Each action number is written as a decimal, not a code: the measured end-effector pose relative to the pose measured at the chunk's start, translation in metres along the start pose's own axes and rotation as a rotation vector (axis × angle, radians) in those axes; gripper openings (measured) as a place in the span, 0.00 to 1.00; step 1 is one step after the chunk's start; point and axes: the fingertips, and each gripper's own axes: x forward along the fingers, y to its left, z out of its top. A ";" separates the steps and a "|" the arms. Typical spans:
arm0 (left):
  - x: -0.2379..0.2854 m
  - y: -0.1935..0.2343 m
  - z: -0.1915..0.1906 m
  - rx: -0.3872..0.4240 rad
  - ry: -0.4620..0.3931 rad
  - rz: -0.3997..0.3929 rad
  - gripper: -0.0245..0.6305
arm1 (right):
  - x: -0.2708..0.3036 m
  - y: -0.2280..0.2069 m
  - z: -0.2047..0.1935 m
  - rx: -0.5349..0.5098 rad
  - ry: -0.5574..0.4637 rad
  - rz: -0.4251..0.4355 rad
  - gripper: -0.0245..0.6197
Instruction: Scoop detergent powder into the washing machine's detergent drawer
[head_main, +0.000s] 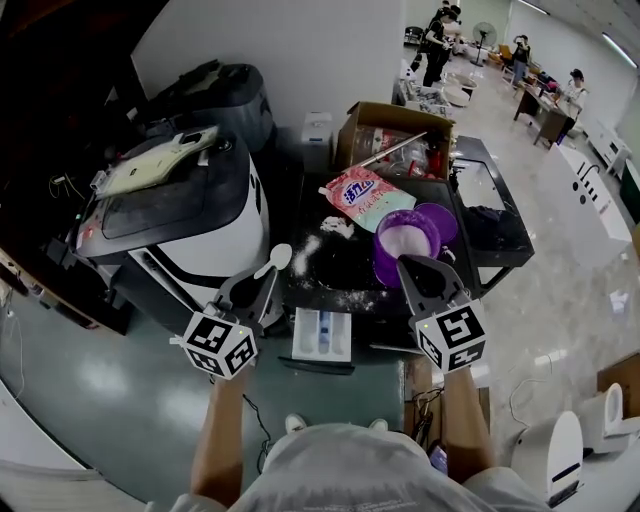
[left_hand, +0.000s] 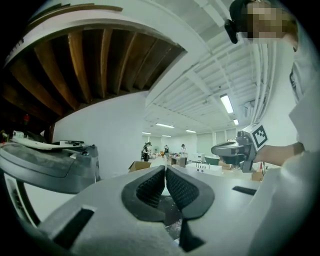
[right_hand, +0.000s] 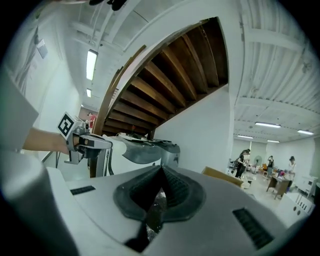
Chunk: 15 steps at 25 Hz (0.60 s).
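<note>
My left tool (head_main: 262, 288) is pressed together on the handle of a white plastic spoon (head_main: 279, 258). The spoon's bowl pokes up past the tips, over the left part of the washing machine's dark top (head_main: 352, 268). In the left gripper view this tool (left_hand: 165, 176) shows its ribbed pads closed with only a pale sliver between them. The handle is hard to make out there and the bowl is out of frame. I cannot tell whether the bowl carries any powder.

My right tool (head_main: 407, 263) is pinched on the near rim of a round purple plastic tub (head_main: 400, 240) that is part-filled with white powder. The tub's lid is thrown back to the right. In the right gripper view this tool (right_hand: 160, 186) has its pads shut on a dark, glinting sliver, and the tub's body is hidden below them.

The white detergent drawer (head_main: 322, 335) juts out past the front edge, between my two tools and lower than both, with its compartments open upward. Spilled white powder (head_main: 305, 255) streaks the top between spoon and tub.

A pink and green detergent pouch (head_main: 365, 195) lies just behind the tub, and an open cardboard box (head_main: 395, 130) closes off the back edge. A white-and-black appliance (head_main: 170, 210) stands just beside the left edge, close to my left tool. The room to move lies in front, over the greenish floor (head_main: 100, 400).
</note>
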 end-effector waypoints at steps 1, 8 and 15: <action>-0.001 0.000 0.006 0.009 -0.011 0.002 0.06 | 0.000 0.001 0.005 -0.008 -0.011 0.003 0.03; -0.009 -0.002 0.038 0.049 -0.061 0.007 0.06 | 0.004 0.003 0.028 -0.042 -0.056 0.014 0.03; -0.010 -0.007 0.050 0.065 -0.078 -0.006 0.06 | 0.008 0.006 0.031 -0.061 -0.060 0.023 0.04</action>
